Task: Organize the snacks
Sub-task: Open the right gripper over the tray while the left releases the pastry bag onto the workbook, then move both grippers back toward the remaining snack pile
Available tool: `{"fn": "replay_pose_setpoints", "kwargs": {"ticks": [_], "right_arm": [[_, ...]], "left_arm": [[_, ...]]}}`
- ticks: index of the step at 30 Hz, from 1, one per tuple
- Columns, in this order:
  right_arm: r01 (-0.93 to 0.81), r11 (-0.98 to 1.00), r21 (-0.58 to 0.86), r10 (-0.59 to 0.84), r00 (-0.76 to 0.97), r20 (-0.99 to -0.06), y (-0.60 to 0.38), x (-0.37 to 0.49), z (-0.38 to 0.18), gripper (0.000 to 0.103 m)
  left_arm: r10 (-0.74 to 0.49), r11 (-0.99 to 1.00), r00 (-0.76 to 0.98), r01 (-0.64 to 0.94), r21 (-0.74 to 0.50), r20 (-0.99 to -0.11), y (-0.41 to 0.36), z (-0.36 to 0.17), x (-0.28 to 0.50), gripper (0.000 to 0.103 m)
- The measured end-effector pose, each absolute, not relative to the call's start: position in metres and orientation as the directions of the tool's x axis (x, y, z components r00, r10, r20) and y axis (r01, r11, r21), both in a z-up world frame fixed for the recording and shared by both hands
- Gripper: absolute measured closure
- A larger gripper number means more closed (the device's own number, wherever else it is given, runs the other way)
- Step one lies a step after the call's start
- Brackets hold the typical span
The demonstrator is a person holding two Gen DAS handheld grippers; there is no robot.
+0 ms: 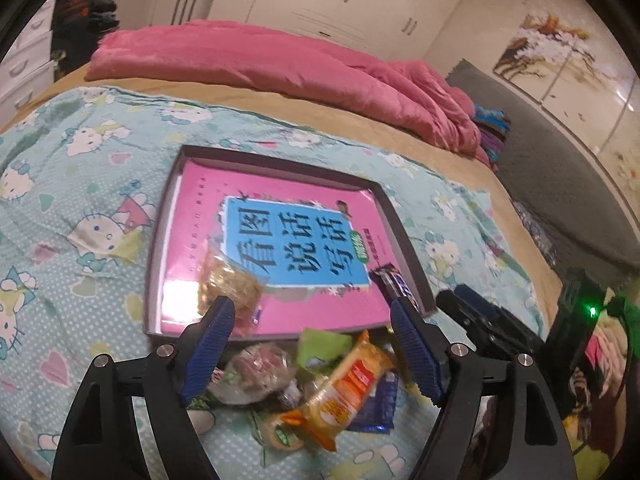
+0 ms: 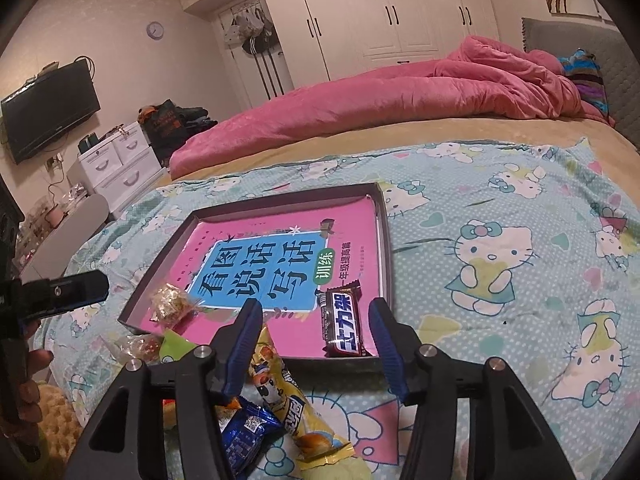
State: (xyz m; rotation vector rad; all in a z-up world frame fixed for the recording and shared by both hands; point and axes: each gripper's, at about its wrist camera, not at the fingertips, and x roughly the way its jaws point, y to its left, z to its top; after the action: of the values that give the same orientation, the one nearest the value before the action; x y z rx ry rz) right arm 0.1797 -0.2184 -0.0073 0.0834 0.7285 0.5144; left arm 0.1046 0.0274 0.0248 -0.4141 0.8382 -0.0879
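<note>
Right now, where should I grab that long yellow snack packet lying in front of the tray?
Grip the yellow snack packet across its narrow middle, coming down from above with the right gripper, which is open. It lies flat and long on the blanket, its upper end against the tray; the blue packet crowds its left side.

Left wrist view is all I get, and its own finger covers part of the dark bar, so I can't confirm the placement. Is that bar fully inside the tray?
Observer: Yes. The chocolate bar lies whole on the pink book, in the near right corner of the tray.
Operator: Is the right gripper clear of it?
Observer: The right gripper is open, and its pads are off the chocolate bar.
</note>
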Motion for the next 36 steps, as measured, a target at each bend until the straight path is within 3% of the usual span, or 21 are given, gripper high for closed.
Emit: {"fn": "replay_pose_setpoints", "kwargs": {"ticks": [36], "right_arm": [[-0.435,0.860,0.265,0.491,0.571,-0.657,-0.239,0.135,-0.005,0.047]], "left_arm": [[-0.287,0.955,0.565,0.110,-0.274,-0.773,-0.029,0.021,0.074,0.022]]}}
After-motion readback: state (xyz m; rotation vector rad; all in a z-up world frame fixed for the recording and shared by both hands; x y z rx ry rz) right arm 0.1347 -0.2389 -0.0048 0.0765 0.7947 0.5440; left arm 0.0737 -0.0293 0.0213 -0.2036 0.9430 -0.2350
